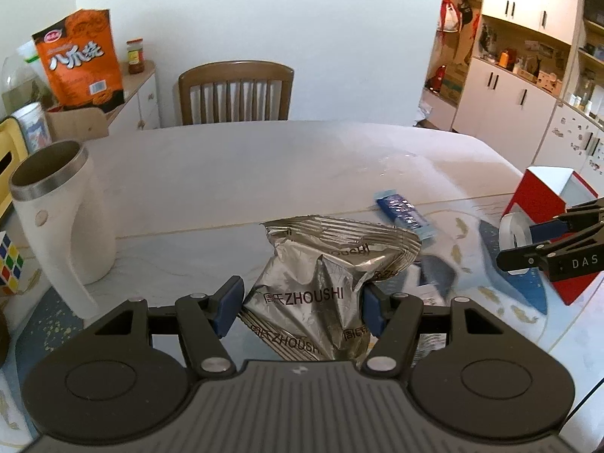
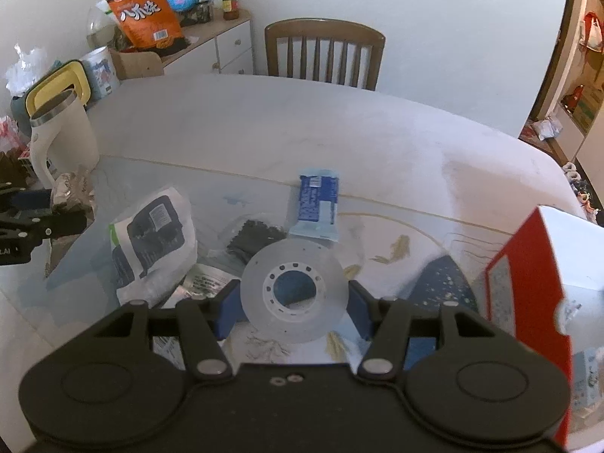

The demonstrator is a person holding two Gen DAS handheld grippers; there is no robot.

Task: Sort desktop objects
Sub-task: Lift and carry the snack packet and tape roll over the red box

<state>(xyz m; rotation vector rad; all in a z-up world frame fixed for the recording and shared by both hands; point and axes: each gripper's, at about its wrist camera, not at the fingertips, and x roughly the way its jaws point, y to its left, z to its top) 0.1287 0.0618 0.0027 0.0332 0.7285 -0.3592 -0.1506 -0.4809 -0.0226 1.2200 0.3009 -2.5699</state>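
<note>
The place is a home dining room. A large pale dining table (image 1: 264, 158) fills the middle, with a wooden slat-back chair (image 1: 236, 92) at its far side against a plain white wall. At far left, a low sideboard (image 2: 222, 43) carries an orange snack bag (image 1: 81, 58) and a sauce jar (image 1: 135, 56). At far right, white cupboards (image 1: 506, 102) and open shelves hold household items.
</note>
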